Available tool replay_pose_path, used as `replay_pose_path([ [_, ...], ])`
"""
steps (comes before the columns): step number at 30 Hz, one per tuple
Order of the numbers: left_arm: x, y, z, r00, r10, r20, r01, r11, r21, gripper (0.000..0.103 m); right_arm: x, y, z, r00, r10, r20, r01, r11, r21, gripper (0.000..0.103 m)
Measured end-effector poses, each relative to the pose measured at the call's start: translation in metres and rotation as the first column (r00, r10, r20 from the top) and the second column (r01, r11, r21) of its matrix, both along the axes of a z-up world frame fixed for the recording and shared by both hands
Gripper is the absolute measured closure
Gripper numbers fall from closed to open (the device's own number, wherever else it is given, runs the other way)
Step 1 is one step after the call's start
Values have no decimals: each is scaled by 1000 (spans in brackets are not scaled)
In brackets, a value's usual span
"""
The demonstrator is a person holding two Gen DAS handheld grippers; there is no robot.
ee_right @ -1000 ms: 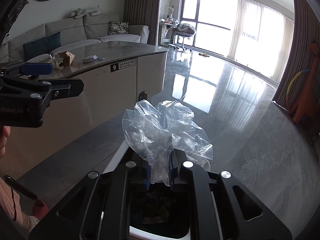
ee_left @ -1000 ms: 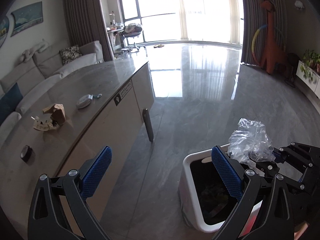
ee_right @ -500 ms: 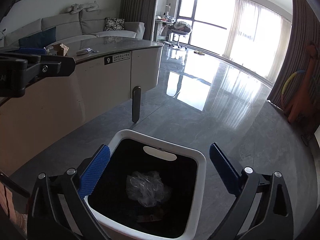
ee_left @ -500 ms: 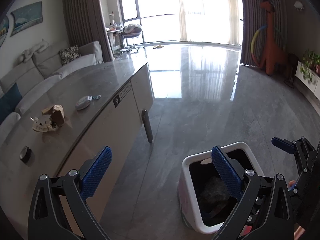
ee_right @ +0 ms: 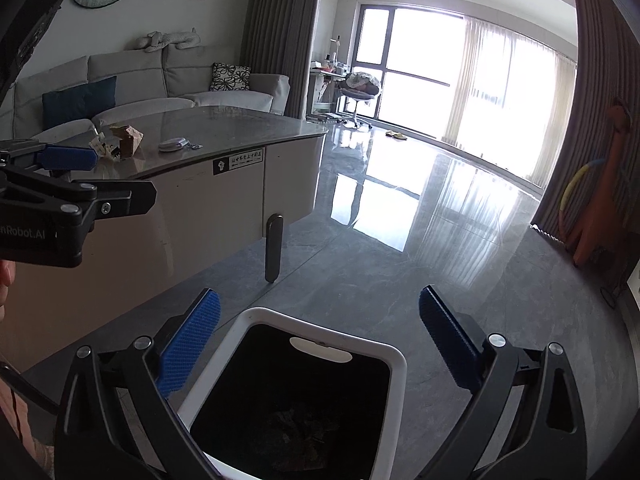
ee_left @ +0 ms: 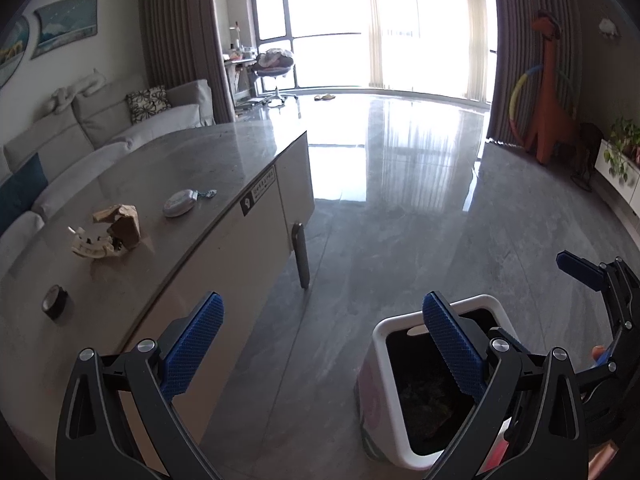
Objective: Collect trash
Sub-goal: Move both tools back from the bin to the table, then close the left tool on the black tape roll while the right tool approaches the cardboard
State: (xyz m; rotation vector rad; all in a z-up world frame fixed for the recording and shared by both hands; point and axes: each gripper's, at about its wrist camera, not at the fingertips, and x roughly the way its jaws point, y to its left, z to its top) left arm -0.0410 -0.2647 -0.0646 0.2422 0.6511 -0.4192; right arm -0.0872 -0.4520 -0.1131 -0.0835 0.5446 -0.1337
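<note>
Both your grippers are empty over the bin, with more trash waiting on the desk.

Your right gripper (ee_right: 318, 344) hangs above the white bin (ee_right: 394, 364), jaws wide apart, nothing between them; crumpled trash lies dark inside. Your left gripper (ee_left: 324, 344), jaws also apart and empty, points down between desk (ee_left: 192, 168) and bin. A torn brown box (ee_left: 120, 224), white scraps (ee_left: 90, 246) and a tape roll (ee_left: 54, 300) remain on the desk.

Both wrist views tilted down across the floor toward the window; left hangs over the counter (ee_left: 168, 184), right close above the bin (ee_right: 320, 348). Shared: counter, bin.
</note>
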Motion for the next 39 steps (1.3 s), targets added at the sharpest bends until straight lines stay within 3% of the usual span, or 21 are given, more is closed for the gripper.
replay_pose_path([
  [13,16,40,16,998,64,20,-63,997,-35,4,25,31,26,997,71,42,-69,997,-39,4],
  [22,38,93,23,988,151,28,-150,988,-37,4,56,69,41,986,155,64,-151,987,-61,4],
  [39,97,206,19,931,364,-18,-365,930,-47,4,139,174,55,930,358,81,-348,931,-111,4],
])
